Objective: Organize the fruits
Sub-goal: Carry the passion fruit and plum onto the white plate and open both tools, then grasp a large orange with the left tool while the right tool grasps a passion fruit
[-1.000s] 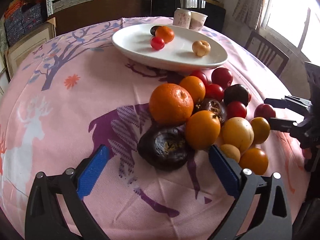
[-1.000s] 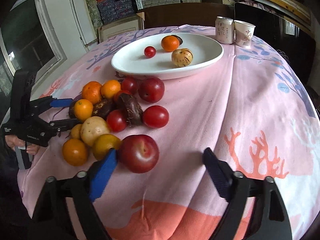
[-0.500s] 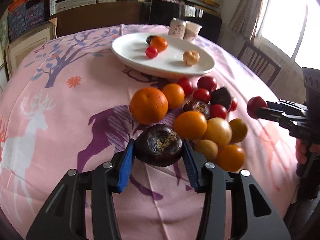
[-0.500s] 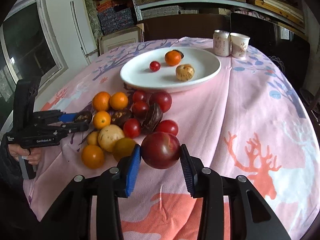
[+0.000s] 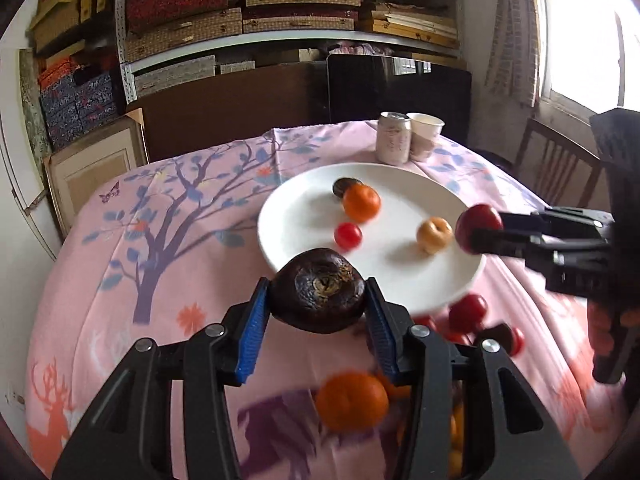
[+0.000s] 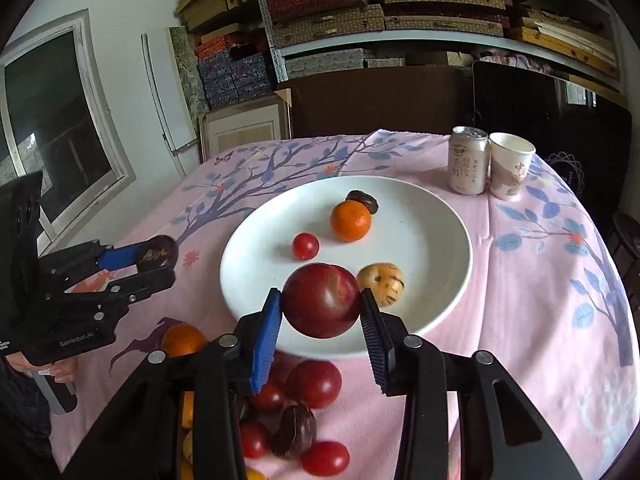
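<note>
My left gripper [image 5: 318,308] is shut on a dark wrinkled passion fruit [image 5: 318,290], held in the air just short of the near left rim of the white plate [image 5: 400,280]. My right gripper [image 6: 320,312] is shut on a dark red plum [image 6: 322,300], held above the plate's [image 6: 432,240] near edge. The plate holds an orange [image 6: 350,220], a cherry tomato [image 6: 305,245], a tan striped fruit [image 6: 382,278] and a small dark fruit [image 6: 363,201]. Loose fruits [image 6: 312,384] lie on the cloth under the grippers.
A drink can [image 6: 468,166] and a paper cup [image 6: 510,170] stand behind the plate. A pink printed tablecloth [image 5: 160,240] covers the round table. A wooden chair [image 5: 560,168] stands at the right. Shelves with boxes fill the back wall.
Both grippers have lifted their fruits off the cloth and carried them forward to the plate. The fruit pile now lies below and behind the fingers.
</note>
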### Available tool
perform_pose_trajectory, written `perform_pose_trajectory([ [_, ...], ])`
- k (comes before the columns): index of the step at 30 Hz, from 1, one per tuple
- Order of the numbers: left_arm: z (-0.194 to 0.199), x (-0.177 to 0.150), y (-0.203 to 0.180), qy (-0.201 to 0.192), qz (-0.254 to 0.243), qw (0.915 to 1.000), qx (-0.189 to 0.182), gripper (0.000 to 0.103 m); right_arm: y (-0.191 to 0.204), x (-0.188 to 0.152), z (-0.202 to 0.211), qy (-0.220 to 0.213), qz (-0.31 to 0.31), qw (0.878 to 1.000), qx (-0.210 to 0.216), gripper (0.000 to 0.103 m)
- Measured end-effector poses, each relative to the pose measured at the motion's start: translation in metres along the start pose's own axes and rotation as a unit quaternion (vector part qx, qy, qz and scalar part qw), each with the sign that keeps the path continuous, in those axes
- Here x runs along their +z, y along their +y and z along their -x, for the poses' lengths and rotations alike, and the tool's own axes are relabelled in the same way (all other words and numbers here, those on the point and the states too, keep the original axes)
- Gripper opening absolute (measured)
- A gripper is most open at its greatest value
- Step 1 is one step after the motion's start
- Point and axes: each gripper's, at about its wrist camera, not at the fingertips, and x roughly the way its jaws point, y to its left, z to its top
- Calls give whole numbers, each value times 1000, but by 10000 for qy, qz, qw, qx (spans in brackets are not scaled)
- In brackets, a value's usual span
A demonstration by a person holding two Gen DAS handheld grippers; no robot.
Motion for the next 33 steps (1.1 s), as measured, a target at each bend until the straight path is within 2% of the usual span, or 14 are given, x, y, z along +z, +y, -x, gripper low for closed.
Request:
perform_pose_trajectory([
  [4, -37, 16, 15, 133, 417, 9986, -290, 46, 8, 9, -25, 397, 131, 9991, -33, 40],
  [7, -55, 18, 10, 218, 321, 9988, -289, 46, 18, 6, -36, 522, 415, 9974, -255, 41],
  [11, -55, 20, 11, 74, 418, 9983, -393, 46, 12, 1, -42, 634, 215, 9973, -302, 41],
  [14, -53, 22, 11, 39, 353, 9989, -303, 46, 11, -1, -43, 641, 294, 9969, -344, 42],
  [15, -53, 21, 12, -16, 396, 9987, -317, 47, 11, -2, -42, 639, 333, 9970, -287, 49],
  [16, -52, 21, 14, -31, 443, 9983, -374, 58, 11, -2, -41, 616, 335, 9973, -221, 77],
  [17, -52, 20, 15, 5, 483, 9976, -502, 88, 10, -3, -37, 546, 295, 9979, -171, 90],
  [18, -51, 19, 17, 52, 522, 9967, -616, 98, 10, -3, -33, 495, 282, 9983, -128, 96],
  [21, -41, 17, 20, -34, 545, 9966, -612, 99, 15, -8, -17, 527, 461, 9970, -319, 96],
  [25, -26, 4, 24, 158, 442, 9979, -438, 99, 18, -30, 4, 614, 369, 9957, -594, 97],
  [30, -7, -25, 19, 506, 64, 9985, -219, 99, 16, -60, 11, 882, 69, 9949, -479, 97],
  [33, 1, -41, 11, 692, -154, 9973, -214, 99, 18, -70, 9, 950, 61, 9944, -466, 97],
])
